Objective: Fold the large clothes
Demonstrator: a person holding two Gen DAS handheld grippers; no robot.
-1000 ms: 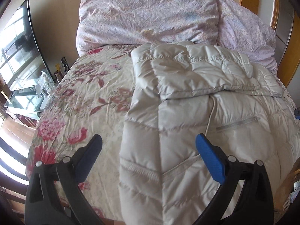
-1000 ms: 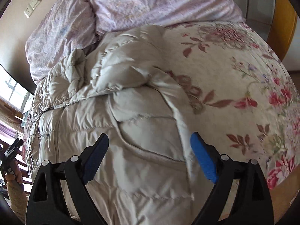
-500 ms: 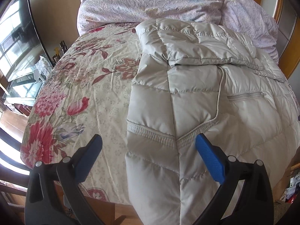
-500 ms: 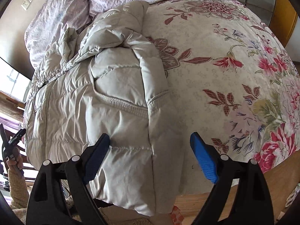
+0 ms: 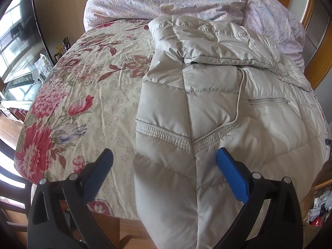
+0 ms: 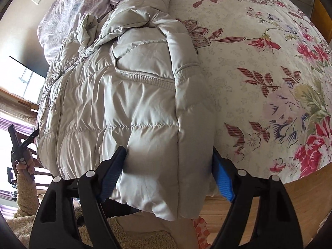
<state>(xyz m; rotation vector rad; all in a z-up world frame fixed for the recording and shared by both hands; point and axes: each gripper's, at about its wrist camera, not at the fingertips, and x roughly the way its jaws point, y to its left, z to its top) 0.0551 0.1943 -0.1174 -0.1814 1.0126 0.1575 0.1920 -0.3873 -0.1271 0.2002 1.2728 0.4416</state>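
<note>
At the foot of the bed with the floral cream-and-red bedspread (image 5: 87,95), the pale beige quilted down jacket (image 5: 207,103) lies lengthwise, sleeves already laid inward, its hem hanging off the edge, presumably so both corners can be lifted together. The right gripper (image 6: 168,172) straddles one hem corner, jaws closing with the puffy fabric between them, though whether the pads truly bite yet is hard to tell. The left gripper (image 5: 164,166) hangs wide open over the other corner, gripping nothing.

Right gripper (image 6: 169,170) pads half buried — jacket (image 6: 124,103) hem hides them.
</note>
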